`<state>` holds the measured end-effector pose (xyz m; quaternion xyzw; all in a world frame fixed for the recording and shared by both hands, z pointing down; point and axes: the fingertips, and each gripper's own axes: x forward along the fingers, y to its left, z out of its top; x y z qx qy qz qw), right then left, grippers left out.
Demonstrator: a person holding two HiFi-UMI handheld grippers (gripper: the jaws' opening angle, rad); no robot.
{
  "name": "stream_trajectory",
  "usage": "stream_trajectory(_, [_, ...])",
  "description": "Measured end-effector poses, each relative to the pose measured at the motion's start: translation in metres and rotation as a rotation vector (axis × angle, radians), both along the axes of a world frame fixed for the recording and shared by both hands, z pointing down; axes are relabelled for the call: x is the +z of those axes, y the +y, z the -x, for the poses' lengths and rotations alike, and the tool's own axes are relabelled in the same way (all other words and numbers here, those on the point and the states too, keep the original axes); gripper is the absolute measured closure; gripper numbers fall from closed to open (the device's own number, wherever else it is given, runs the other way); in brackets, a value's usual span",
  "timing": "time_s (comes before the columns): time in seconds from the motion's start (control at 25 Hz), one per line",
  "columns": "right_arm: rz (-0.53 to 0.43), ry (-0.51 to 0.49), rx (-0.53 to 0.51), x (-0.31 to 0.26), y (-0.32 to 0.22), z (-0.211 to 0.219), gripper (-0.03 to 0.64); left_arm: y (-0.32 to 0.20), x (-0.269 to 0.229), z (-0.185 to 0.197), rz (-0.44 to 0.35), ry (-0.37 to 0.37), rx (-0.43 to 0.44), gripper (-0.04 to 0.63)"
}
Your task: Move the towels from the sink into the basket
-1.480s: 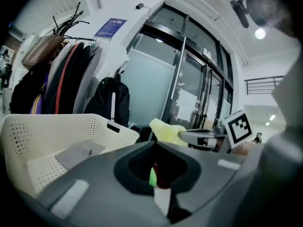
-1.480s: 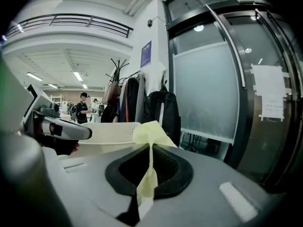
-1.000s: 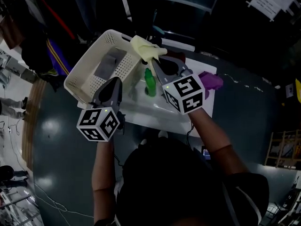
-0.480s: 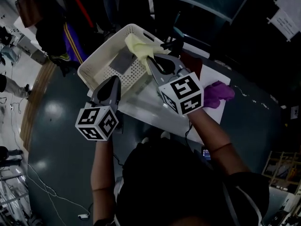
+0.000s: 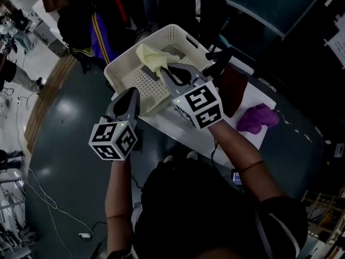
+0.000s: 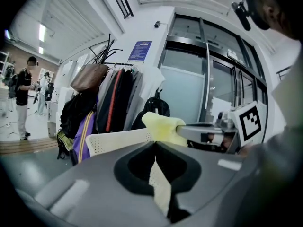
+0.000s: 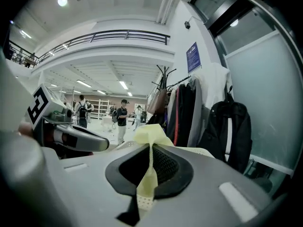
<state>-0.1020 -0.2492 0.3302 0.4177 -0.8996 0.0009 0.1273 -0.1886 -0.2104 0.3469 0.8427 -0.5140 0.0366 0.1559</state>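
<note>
A pale yellow towel [image 5: 150, 58] hangs over the inside of the white perforated basket [image 5: 123, 69], with my right gripper [image 5: 164, 72] shut on it. In the right gripper view the yellow towel [image 7: 150, 137] bunches above the closed jaws and a strip runs down between them. My left gripper [image 5: 131, 94] is shut with nothing in it, just outside the basket's near rim. The left gripper view has the yellow towel [image 6: 161, 126] above the basket [image 6: 118, 141]. A purple towel [image 5: 257, 117] lies on the white sink unit [image 5: 164, 122] to the right.
A dark maroon cloth [image 5: 233, 89] lies by the basket's right side. Behind the basket stands a coat rack [image 6: 113, 103] with jackets and bags. People [image 7: 123, 113] stand in the hall beyond. Dark floor [image 5: 64, 161] with a cable lies to the left.
The right gripper has carried the yellow towel from the basket's near right rim to over its inside. The left gripper has kept its place by the rim, still shut.
</note>
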Motion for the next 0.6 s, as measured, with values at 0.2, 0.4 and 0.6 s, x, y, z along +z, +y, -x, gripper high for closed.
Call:
stream_trajectory(0.2, [0.03, 0.027, -0.06, 0.015, -0.002, 0.029, 0.611, 0.003, 0.004, 0.022, 0.007, 0.003, -0.046, 0.588])
stream_trajectory(0.4, [0.053, 0.044, -0.097, 0.025, -0.005, 0.049, 0.611, 0.004, 0.008, 0.038, 0.017, 0.011, -0.081, 0.588])
stream_trajectory(0.6, [0.077, 0.062, -0.124, 0.034, -0.007, 0.063, 0.609, 0.004, 0.01, 0.046, 0.026, 0.014, -0.095, 0.588])
